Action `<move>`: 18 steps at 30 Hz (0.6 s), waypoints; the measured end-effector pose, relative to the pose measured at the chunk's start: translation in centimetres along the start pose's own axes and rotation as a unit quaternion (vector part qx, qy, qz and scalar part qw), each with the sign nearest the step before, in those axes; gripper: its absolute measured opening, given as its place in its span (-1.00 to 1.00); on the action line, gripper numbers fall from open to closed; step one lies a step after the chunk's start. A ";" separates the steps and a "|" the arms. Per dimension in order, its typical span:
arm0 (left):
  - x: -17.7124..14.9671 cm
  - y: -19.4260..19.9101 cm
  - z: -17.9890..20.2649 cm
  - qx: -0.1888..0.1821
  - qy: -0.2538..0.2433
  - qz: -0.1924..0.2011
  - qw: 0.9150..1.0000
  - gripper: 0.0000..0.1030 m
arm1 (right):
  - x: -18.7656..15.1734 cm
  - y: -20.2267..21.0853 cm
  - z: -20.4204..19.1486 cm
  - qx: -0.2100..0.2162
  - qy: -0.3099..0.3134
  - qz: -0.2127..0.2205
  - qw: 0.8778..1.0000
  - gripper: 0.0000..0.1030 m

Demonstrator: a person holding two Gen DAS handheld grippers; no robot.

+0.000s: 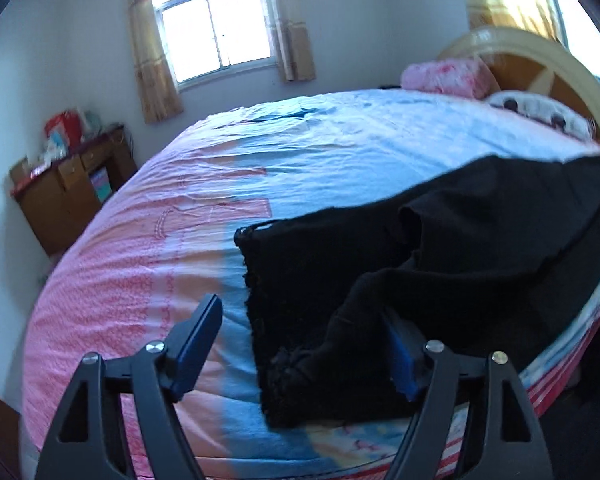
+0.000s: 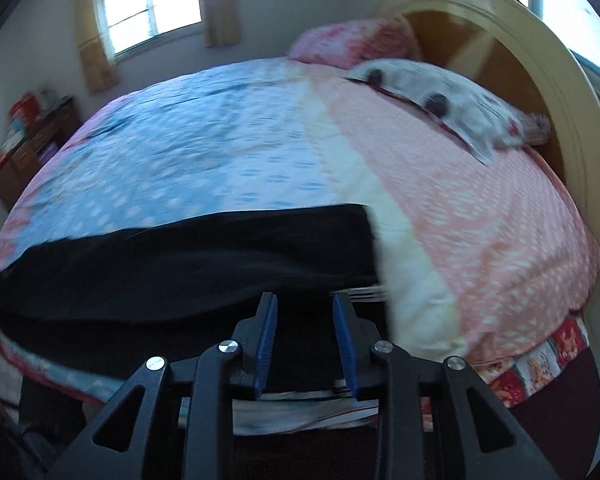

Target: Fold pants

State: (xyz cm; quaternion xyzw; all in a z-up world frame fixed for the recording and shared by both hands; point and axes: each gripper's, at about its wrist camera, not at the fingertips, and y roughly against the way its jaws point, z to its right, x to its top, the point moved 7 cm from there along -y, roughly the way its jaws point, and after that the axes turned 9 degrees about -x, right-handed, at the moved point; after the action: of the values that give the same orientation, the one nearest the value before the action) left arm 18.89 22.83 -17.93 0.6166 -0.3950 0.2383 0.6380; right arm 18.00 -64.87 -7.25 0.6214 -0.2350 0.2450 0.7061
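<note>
Sunlit bedroom, two curtained windows: on the bed (image 1: 204, 184), spread with a pink-and-blue quilt, the black pants (image 1: 440, 248) lie along the near edge, well short of the pillows by the headboard. Your left hand-held gripper (image 1: 300, 344) stands wide, one pad bare over the quilt, the other half hidden under a raised hump of the dark cloth, clamping nothing. Your right hand-held gripper (image 2: 305, 340) stands narrow but apart, hovering over the pants' (image 2: 180, 264) other end, gripping nothing visible. The garment's long axis runs parallel to the bed edge, its frayed end toward your left, its squarer end toward the headboard. Judged from this, the fold is barely begun: flatten that hump first, pinch both layers at matching corners, then carry one end squarely over the other.
</note>
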 end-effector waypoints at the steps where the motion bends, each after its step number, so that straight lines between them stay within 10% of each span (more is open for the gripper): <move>1: -0.1 -0.1 0.0 0.000 -0.005 -0.001 1.000 0.53 | 0.0 0.5 -3.2 0.018 0.033 0.003 0.999 -0.37; 5: -0.2 0.1 0.6 0.008 -0.045 0.008 0.999 0.50 | -1.0 0.8 -14.2 0.085 0.128 0.008 0.988 -0.33; 10: -0.7 0.7 2.3 -0.033 -0.076 0.004 0.997 -0.16 | -4.2 -0.7 -28.0 0.144 0.256 0.009 0.956 -0.33; 18: -1.2 0.4 3.6 -0.059 -0.073 0.003 0.996 -0.54 | -7.1 -4.1 -37.9 0.121 0.384 0.032 0.915 -0.32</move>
State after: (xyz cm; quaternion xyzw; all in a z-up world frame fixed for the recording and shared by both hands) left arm 17.11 19.62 -18.90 0.5925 -0.4553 0.1707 0.6423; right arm 16.18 -28.07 -19.29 0.5523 0.0656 0.5139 0.6532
